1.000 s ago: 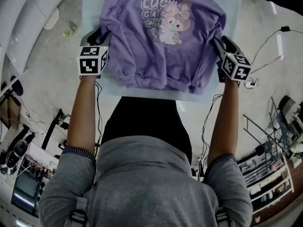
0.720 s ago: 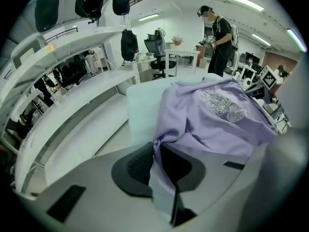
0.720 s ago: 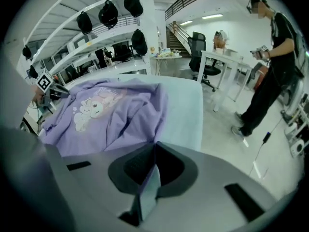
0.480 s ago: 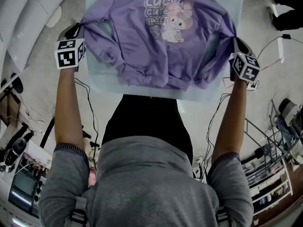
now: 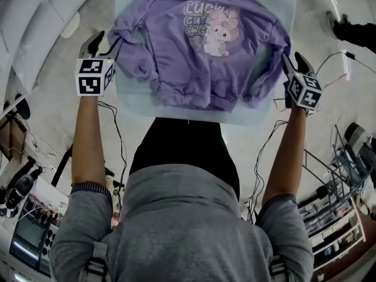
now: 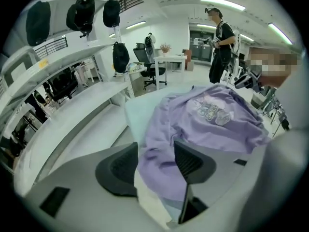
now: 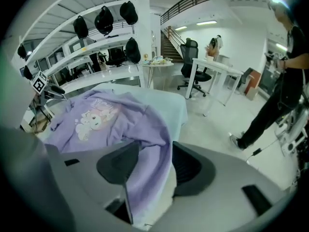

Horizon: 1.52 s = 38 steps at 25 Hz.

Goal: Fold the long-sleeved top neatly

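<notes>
The top (image 5: pixel 200 63) lies print-up on the table (image 5: pixel 130 97), its sleeves (image 5: pixel 132 63) loose, seemingly unpinched, between the just-opened, parted jaws of the left gripper (image 6: pixel 155 150) and right gripper (image 7: pixel 155 151), so re-pinch each cuff squarely before folding inward.

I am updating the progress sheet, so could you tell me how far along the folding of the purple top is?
Done: the top lies print up on the table, sleeves out to the sides. In hand: the left tool and right tool have just been opening, each sleeve end loose between parted jaws. Left: every fold; none shows yet.
</notes>
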Each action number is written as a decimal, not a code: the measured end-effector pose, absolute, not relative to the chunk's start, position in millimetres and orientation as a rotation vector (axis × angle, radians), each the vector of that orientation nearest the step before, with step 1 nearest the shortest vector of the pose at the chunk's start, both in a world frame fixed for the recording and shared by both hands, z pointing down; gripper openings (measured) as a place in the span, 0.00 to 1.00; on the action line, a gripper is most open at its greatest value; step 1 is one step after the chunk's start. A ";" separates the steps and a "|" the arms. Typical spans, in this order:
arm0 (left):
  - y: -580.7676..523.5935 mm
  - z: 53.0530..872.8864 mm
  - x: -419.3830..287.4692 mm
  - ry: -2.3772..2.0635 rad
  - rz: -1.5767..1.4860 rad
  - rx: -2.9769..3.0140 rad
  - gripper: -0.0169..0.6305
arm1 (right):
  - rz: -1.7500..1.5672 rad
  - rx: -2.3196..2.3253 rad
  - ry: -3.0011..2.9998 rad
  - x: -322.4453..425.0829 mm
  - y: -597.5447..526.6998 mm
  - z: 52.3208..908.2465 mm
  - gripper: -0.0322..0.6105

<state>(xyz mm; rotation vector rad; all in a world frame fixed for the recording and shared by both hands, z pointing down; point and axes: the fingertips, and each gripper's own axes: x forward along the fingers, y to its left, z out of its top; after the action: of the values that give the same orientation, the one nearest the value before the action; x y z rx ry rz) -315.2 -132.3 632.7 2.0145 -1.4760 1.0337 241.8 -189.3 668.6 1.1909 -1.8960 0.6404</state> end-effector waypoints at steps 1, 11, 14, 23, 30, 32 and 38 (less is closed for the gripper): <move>-127.1 625.3 -306.3 -1.459 1.016 2.029 0.43 | 0.638 1.190 -1.901 237.9 -183.6 658.7 0.41; -82.4 638.5 -208.6 -1.117 1.034 2.181 0.43 | 0.688 1.101 -1.983 154.6 -131.8 616.0 0.41; -61.9 645.0 -180.3 -0.998 1.046 2.218 0.43 | 0.713 1.075 -1.992 135.7 -113.7 616.0 0.41; 5.0 648.8 -128.3 -0.770 1.048 2.285 0.42 | 0.768 0.936 -1.964 126.8 -40.7 637.2 0.41; 42.1 656.4 -111.6 -0.809 1.014 2.251 0.42 | 0.761 0.809 -2.009 122.1 7.3 658.5 0.41; 54.4 662.2 -105.2 -0.827 1.021 2.247 0.42 | 0.729 0.752 -2.048 112.5 20.6 661.3 0.41; 85.0 702.1 -114.8 -0.943 1.160 2.163 0.39 | 0.580 0.545 -2.032 95.1 67.9 694.9 0.43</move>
<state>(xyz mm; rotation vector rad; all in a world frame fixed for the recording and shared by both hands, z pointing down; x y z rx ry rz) -114.8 85.0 702.1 2.1634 -0.9430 1.1595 95.1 67.9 694.9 0.5449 -2.0316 0.5803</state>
